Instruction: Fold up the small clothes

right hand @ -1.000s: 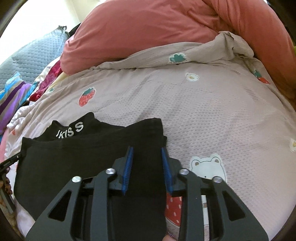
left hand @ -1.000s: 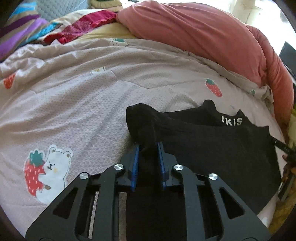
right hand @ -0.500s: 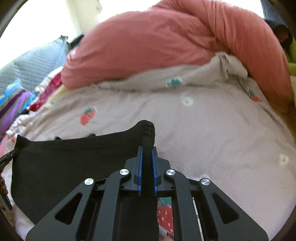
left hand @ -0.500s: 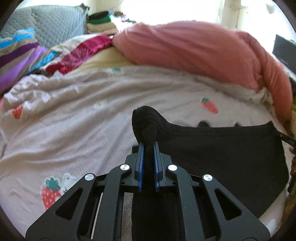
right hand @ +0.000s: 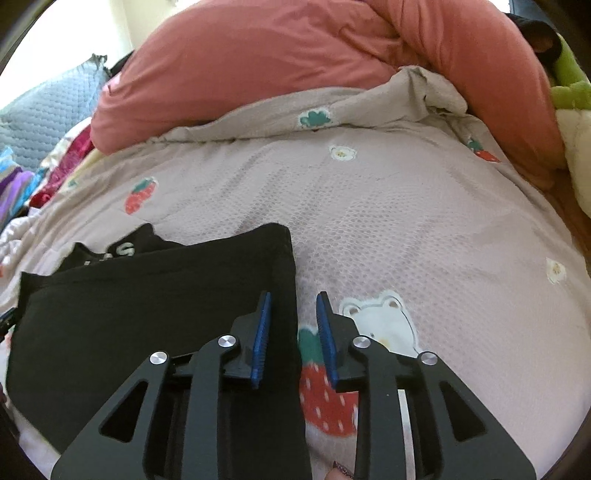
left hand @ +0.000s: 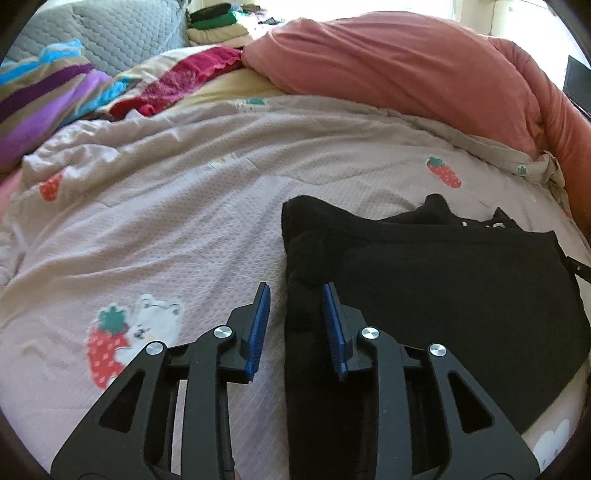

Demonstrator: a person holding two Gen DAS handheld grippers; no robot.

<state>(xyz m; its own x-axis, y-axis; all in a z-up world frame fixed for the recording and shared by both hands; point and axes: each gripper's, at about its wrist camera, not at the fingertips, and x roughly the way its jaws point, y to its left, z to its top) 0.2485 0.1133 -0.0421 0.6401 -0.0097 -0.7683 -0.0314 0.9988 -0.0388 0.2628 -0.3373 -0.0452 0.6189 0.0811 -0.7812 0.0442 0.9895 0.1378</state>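
Observation:
A small black garment (left hand: 443, 295) with white lettering on its band (right hand: 122, 251) lies folded flat on the bedsheet. My left gripper (left hand: 295, 295) hovers over the garment's left edge. Its jaws are opening, and the cloth's edge lies loose between the blue pads (left hand: 263, 306) without being pinched. My right gripper (right hand: 293, 301) stands over the garment (right hand: 147, 314) at its right edge. Its jaws are opening too, with the cloth's edge lying slack between the pads (right hand: 263, 317).
The pale sheet (left hand: 166, 221) carries strawberry and bear prints. A salmon duvet (left hand: 406, 66) is heaped along the far side. A striped blanket (left hand: 48, 99), a grey quilted pillow (left hand: 110, 33) and stacked clothes (left hand: 218, 26) lie at the far left. A green item (right hand: 569, 88) sits far right.
Half a second ago both grippers were shut on the garment's raised corners. Both have since let go and opened, and the cloth has dropped flat, covering most of its lettered band.

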